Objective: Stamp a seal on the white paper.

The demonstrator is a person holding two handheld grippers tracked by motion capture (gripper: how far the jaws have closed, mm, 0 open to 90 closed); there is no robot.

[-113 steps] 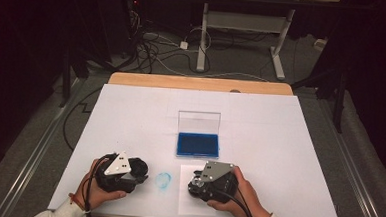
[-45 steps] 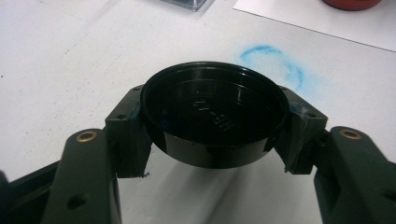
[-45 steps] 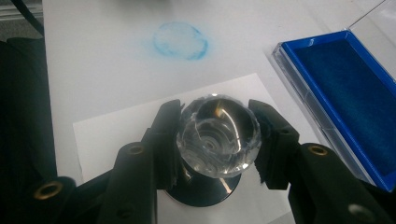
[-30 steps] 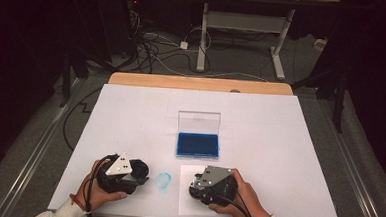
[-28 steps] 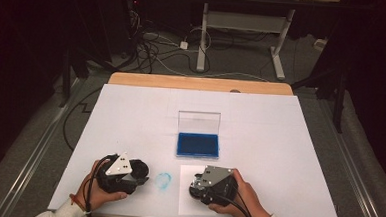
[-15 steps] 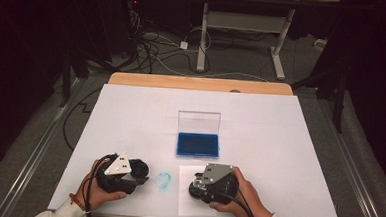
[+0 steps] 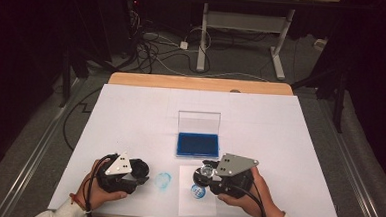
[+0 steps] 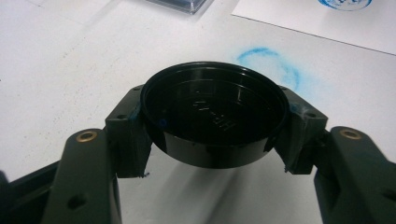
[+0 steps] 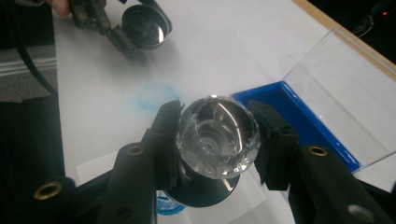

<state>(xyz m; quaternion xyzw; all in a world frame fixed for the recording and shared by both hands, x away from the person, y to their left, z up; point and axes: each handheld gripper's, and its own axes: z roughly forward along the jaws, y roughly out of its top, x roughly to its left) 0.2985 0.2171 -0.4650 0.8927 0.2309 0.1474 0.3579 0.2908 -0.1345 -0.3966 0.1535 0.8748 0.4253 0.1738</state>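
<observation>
My right gripper is shut on a round stamp with a clear faceted knob and a black base. It holds the stamp just above a white paper sheet. A round blue print lies on the sheet below the stamp. My left gripper is shut on a black round cap, hollow side up, low over the table at the front left. An open blue ink pad with its clear lid upright stands just beyond the stamp.
A faint blue ring smudge marks the white table cover between the two grippers. The wooden table edge runs along the far side, with cables and a desk frame on the floor beyond.
The right gripper has shifted slightly up and away with the stamp. The left gripper and its cap have stayed put.
</observation>
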